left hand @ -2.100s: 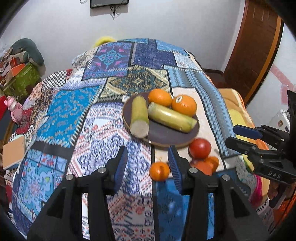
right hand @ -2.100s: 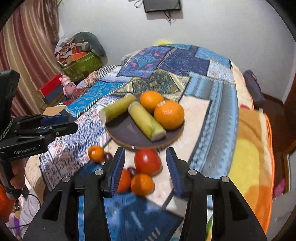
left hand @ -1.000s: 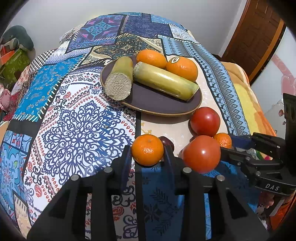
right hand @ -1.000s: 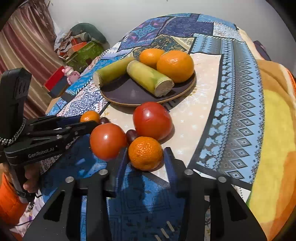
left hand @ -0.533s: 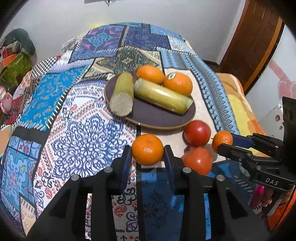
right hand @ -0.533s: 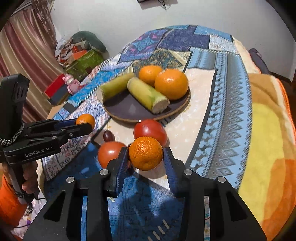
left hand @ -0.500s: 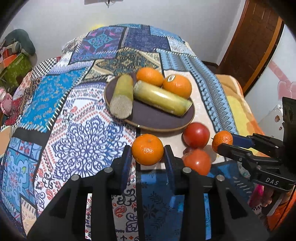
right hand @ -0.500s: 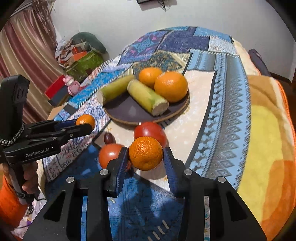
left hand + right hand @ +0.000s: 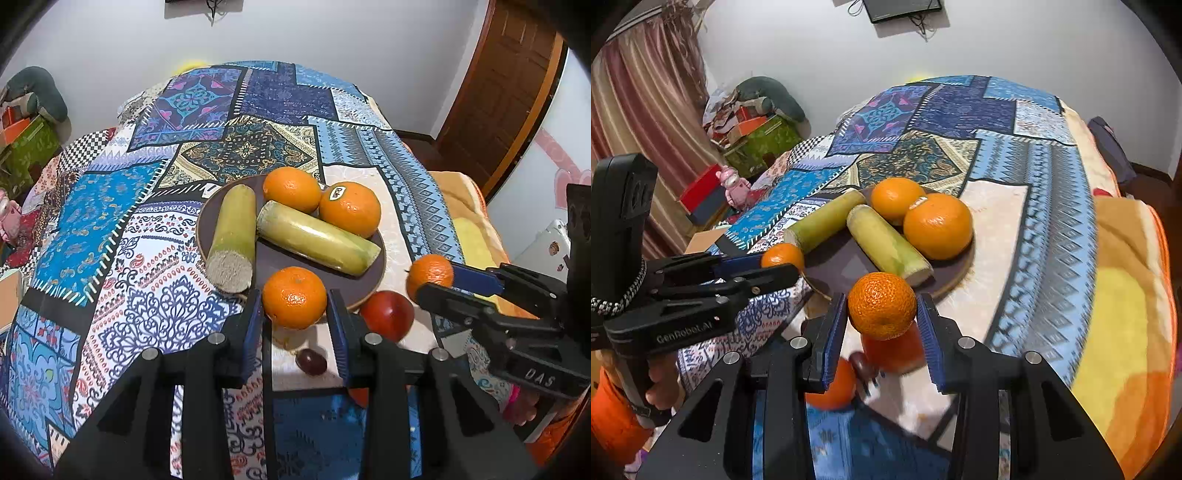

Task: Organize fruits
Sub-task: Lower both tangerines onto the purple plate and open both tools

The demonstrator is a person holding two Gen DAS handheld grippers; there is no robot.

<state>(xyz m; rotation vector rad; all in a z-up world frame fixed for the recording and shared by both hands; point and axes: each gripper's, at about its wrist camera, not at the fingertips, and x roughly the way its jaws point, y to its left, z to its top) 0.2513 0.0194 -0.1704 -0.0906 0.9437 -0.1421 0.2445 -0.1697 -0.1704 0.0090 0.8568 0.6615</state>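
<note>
A dark round plate on the patchwork bedspread holds two oranges and two sugarcane pieces. My left gripper is shut on a small mandarin, held above the plate's near rim. My right gripper is shut on another mandarin, lifted near the plate's front edge; it also shows in the left wrist view. A red tomato and a dark grape lie on the cloth just in front of the plate. Another tomato lies under my right gripper.
The patchwork bedspread covers a bed that drops off at the right to an orange-yellow blanket. Boxes and a pink toy sit on the floor at the left. A wooden door stands at the back right.
Both grippers closed on a mandarin each, lifted them off the cloth and moved forward toward the plate. The tomatoes and grape stayed on the cloth.
</note>
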